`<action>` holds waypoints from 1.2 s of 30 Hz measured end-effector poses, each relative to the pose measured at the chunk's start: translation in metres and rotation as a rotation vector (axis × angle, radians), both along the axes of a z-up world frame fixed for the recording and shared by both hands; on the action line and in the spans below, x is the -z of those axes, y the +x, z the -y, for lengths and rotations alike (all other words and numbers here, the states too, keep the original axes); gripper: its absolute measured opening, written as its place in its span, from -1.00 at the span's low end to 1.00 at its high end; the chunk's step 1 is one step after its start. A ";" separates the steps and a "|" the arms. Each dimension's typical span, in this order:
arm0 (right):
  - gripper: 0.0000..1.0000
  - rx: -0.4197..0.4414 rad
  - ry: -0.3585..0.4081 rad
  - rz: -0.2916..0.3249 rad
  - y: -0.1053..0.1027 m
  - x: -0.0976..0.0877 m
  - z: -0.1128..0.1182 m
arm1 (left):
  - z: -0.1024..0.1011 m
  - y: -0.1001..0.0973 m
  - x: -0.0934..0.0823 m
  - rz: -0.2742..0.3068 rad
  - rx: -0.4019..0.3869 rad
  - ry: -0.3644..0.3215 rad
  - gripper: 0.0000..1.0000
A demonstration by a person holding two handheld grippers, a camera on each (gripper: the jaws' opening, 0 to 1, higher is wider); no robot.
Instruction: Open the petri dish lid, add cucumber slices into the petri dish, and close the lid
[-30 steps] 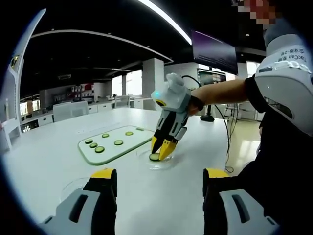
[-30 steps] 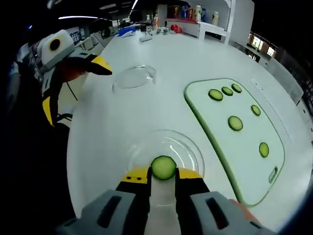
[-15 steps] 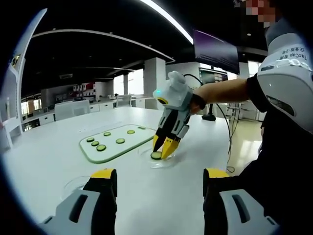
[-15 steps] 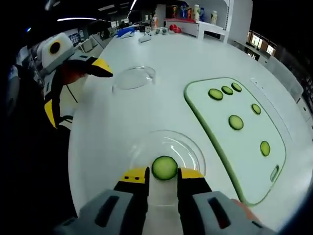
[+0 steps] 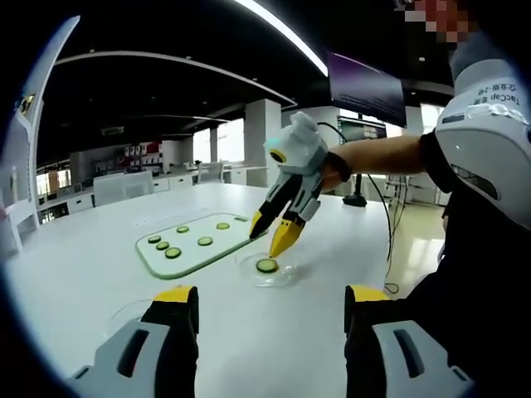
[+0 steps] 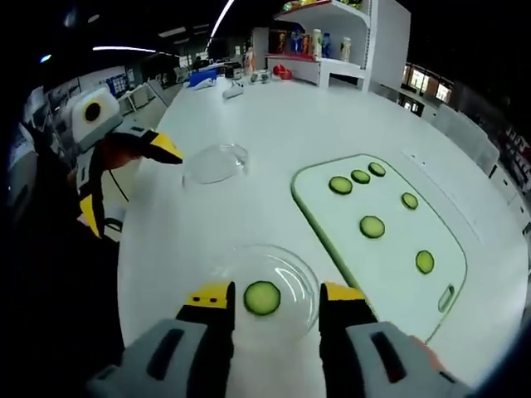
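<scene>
Dropping a cucumber slice (image 6: 262, 298) into the petri dish (image 6: 294, 267)

It lies flat in the dish between my right fingers (image 6: 222, 296), spread apart above it; the lid (image 6: 216, 162) waits on the table (image 6: 274, 124) beside my left gripper (image 6: 170, 150), also spread.

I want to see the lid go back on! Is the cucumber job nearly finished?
Partly. The lid is off, lying on the table apart from the petri dish, and one cucumber slice sits in the dish. The right gripper is open above it, holding nothing. Six slices wait on the cutting board. Closing is left.
</scene>
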State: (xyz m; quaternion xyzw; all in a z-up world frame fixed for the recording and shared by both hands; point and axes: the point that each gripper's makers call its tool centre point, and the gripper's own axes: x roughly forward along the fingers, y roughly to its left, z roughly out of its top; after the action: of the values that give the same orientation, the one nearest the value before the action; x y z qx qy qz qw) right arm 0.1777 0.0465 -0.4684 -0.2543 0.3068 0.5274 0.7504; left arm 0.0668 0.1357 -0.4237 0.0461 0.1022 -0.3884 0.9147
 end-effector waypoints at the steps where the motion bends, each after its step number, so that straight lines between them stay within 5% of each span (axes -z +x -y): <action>1: -0.21 0.001 0.002 0.004 0.000 -0.001 0.002 | 0.000 0.000 0.000 0.000 0.000 0.000 0.41; 6: 0.06 0.014 0.035 0.020 -0.006 -0.006 0.015 | -0.002 0.001 -0.001 0.002 -0.003 -0.004 0.41; 14: 0.11 0.075 0.115 0.118 0.000 -0.023 0.038 | -0.004 0.004 -0.002 0.002 0.004 -0.002 0.41; 25: 0.42 0.051 0.186 0.217 -0.023 -0.039 0.066 | -0.006 0.009 -0.003 0.009 0.015 0.007 0.41; 36: 0.71 0.069 0.383 0.246 -0.043 -0.062 0.086 | 0.002 0.010 -0.011 0.021 0.064 -0.015 0.47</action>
State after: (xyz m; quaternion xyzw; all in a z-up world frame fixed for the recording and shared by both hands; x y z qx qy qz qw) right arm 0.1345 -0.0400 -0.4063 -0.1588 0.1155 0.5150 0.8344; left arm 0.0765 0.1340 -0.4129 0.0466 0.0884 -0.4177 0.9031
